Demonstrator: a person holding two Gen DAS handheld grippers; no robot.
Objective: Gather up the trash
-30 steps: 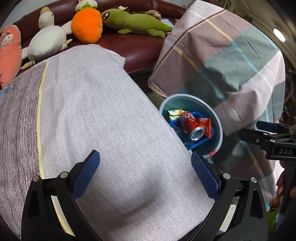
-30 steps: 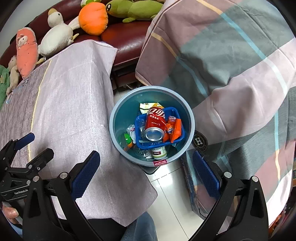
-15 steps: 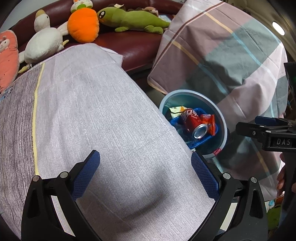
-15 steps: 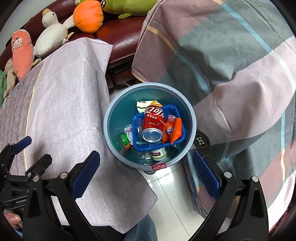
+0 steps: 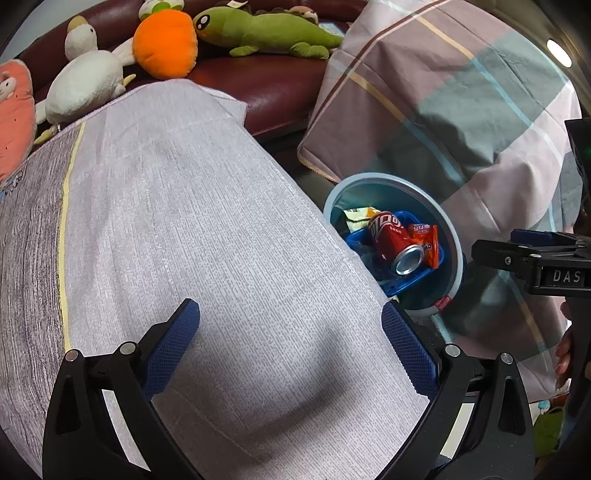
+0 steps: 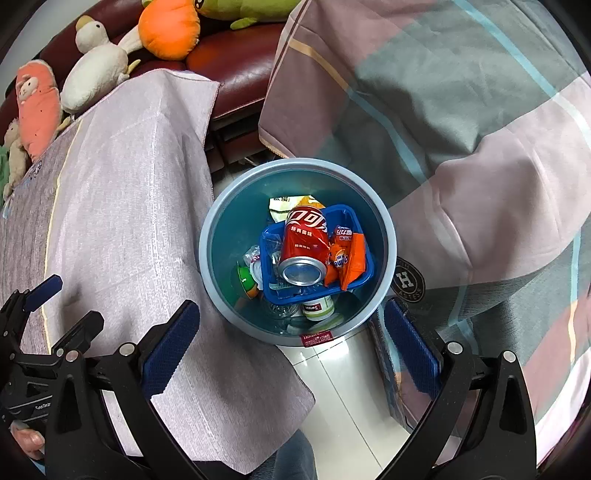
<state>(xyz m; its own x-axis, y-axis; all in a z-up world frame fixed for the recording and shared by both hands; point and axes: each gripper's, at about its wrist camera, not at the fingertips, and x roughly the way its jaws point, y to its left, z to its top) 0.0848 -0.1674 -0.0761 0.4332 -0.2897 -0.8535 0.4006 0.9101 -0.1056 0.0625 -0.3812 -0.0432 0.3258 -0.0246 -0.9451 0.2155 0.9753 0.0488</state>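
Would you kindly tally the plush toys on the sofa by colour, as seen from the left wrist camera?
White: 1, duck
Orange: 1, round plush
Green: 1, lizard
Pink: 1, carrot plush
Total: 4; another toy behind the orange one is mostly hidden and not counted.

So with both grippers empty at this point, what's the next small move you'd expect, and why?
Probably a pull-back of the right gripper from the bin, ending the run. Its fingers are spread with nothing between them, as are the left gripper's. The red can and orange wrapper already lie in the blue tray inside the bin, and no loose trash shows on the grey cloth.
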